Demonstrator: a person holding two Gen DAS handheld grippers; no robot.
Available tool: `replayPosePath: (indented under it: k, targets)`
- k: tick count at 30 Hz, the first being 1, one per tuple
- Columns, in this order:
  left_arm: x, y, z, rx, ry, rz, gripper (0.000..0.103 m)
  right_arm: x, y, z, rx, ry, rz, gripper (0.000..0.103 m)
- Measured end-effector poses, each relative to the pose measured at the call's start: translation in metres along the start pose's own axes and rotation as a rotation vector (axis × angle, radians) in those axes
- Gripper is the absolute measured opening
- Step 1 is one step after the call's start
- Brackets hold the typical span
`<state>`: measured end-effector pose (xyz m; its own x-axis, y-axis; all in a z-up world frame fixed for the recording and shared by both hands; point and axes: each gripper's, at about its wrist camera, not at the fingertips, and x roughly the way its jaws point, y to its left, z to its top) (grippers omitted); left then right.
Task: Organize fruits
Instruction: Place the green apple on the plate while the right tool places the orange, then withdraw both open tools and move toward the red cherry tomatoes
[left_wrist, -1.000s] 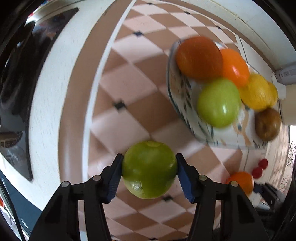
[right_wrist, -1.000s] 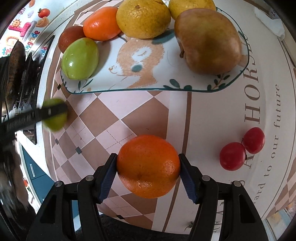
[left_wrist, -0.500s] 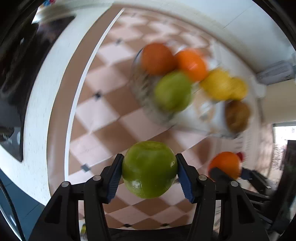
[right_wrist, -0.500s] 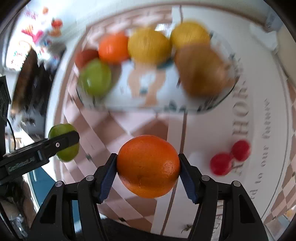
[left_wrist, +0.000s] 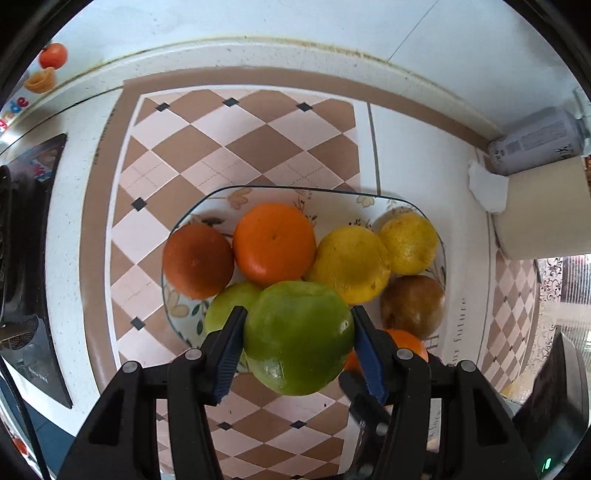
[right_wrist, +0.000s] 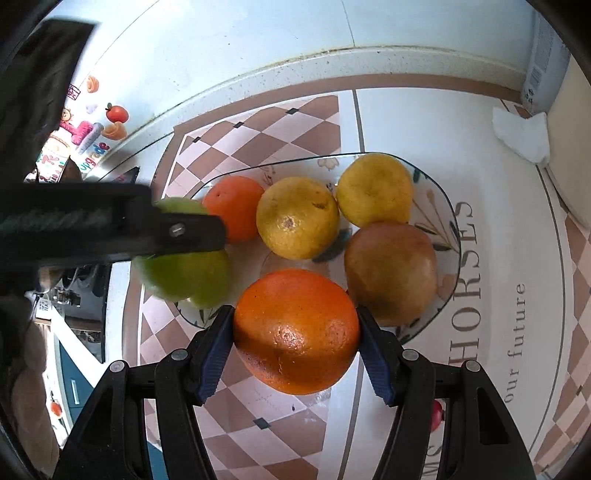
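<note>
Green apple, orange — held over fruit-filled plate.

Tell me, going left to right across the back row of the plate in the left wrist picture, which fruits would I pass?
Dark reddish-orange round fruit → bright orange round fruit → large yellow citrus fruit → smaller yellow citrus fruit, all on the patterned glass plate.
</note>
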<state>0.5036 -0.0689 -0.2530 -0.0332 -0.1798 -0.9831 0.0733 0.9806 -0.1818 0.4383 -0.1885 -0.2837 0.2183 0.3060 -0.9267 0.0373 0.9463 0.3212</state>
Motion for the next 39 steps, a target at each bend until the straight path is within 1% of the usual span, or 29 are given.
replayPosePath:
  k: [2, 4, 5, 6, 7, 8, 10, 13, 15, 19, 20, 21, 22, 24, 27, 30, 33, 39]
  targets:
    - [0.008, 0.0, 0.004, 0.0, 0.034, 0.016, 0.054, 0.001, 0.0, 0.0, -0.001, -0.001, 0.0, 0.068]
    - [0.016, 0.002, 0.006, -0.018, 0.066, 0.021, 0.055, 0.005, 0.001, -0.002, -0.015, 0.017, -0.007, 0.068]
    - [0.013, 0.002, 0.006, -0.019, 0.043, 0.015, 0.057, 0.009, 0.001, -0.002, -0.014, 0.033, -0.011, 0.068]
    - [0.012, 0.001, 0.006, -0.022, 0.04, 0.009, 0.059, 0.013, 0.0, -0.003, -0.011, 0.056, -0.014, 0.068]
    - [0.012, -0.001, 0.007, -0.028, 0.043, 0.0, 0.06, 0.017, -0.001, -0.005, -0.003, 0.066, -0.006, 0.071]
    - [0.011, -0.002, 0.007, -0.026, 0.04, -0.002, 0.06, 0.017, -0.002, -0.006, 0.003, 0.06, 0.01, 0.075]
    - [0.007, -0.002, 0.006, -0.02, 0.02, 0.022, 0.068, 0.015, -0.003, -0.007, 0.0, 0.057, 0.003, 0.077]
    - [0.004, 0.001, 0.003, -0.023, 0.005, 0.023, 0.069, 0.01, -0.004, -0.007, 0.0, 0.044, 0.012, 0.085]
    - [0.0, 0.004, -0.001, -0.029, -0.018, 0.031, 0.069, 0.004, -0.004, -0.007, -0.009, 0.027, 0.001, 0.087]
    - [-0.019, 0.011, -0.014, -0.027, -0.092, 0.066, 0.069, -0.019, -0.004, -0.007, -0.02, -0.01, -0.023, 0.088]
    - [-0.022, 0.011, -0.018, -0.028, -0.111, 0.075, 0.069, -0.026, -0.005, -0.007, -0.022, -0.024, -0.043, 0.092]
    - [-0.026, 0.012, -0.023, -0.028, -0.129, 0.085, 0.072, -0.032, -0.006, -0.007, -0.025, -0.032, -0.063, 0.095]
    - [-0.03, 0.014, -0.03, -0.028, -0.147, 0.094, 0.081, -0.039, -0.007, -0.008, -0.028, -0.046, -0.089, 0.095]
    - [-0.037, 0.017, -0.041, -0.031, -0.179, 0.115, 0.09, -0.052, -0.008, -0.008, -0.033, -0.065, -0.128, 0.095]
    - [-0.047, 0.021, -0.06, -0.038, -0.232, 0.155, 0.09, -0.07, -0.005, -0.01, -0.052, -0.091, -0.185, 0.096]
    - [-0.055, 0.026, -0.078, -0.056, -0.268, 0.163, 0.09, -0.085, -0.003, -0.014, -0.06, -0.114, -0.221, 0.096]
    - [-0.065, 0.031, -0.094, -0.068, -0.301, 0.166, 0.09, -0.105, -0.002, -0.024, -0.056, -0.138, -0.233, 0.098]
    - [-0.09, 0.033, -0.127, -0.057, -0.37, 0.176, 0.09, -0.142, 0.005, -0.043, -0.039, -0.196, -0.25, 0.099]
